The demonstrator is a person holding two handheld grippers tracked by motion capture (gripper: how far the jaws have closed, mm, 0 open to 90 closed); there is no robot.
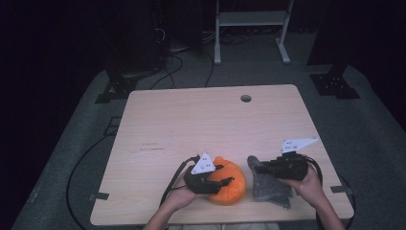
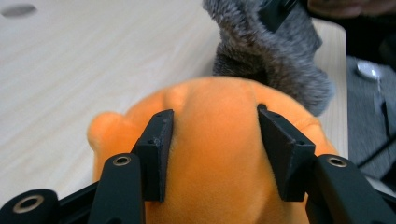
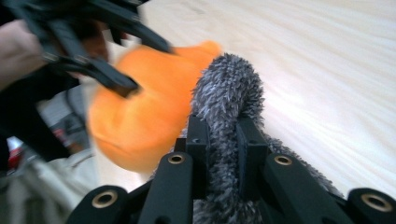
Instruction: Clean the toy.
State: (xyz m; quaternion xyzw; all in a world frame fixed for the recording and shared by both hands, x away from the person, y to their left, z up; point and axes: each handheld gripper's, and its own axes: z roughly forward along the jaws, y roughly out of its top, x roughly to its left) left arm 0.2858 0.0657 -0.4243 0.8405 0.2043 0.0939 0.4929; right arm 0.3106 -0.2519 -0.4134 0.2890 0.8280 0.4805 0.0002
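Note:
An orange plush toy (image 1: 233, 186) lies near the front edge of the wooden table (image 1: 201, 120). My left gripper (image 1: 226, 174) is shut on it. In the left gripper view both pads (image 2: 156, 154) press into the orange plush toy (image 2: 219, 186). Just to its right is a grey fuzzy plush (image 1: 272, 189), and my right gripper (image 1: 258, 166) is shut on its upper end. In the right gripper view the jaws (image 3: 223, 122) pinch the grey plush (image 3: 229, 84), with the orange toy (image 3: 140, 126) and the left gripper (image 3: 150, 67) blurred beyond it.
A round cable hole (image 1: 246, 98) sits near the table's far edge. Light wood stretches across the back and left of the table. Cables (image 1: 86, 158) trail over the grey floor at the left, and a white metal frame (image 1: 251, 19) stands behind the table.

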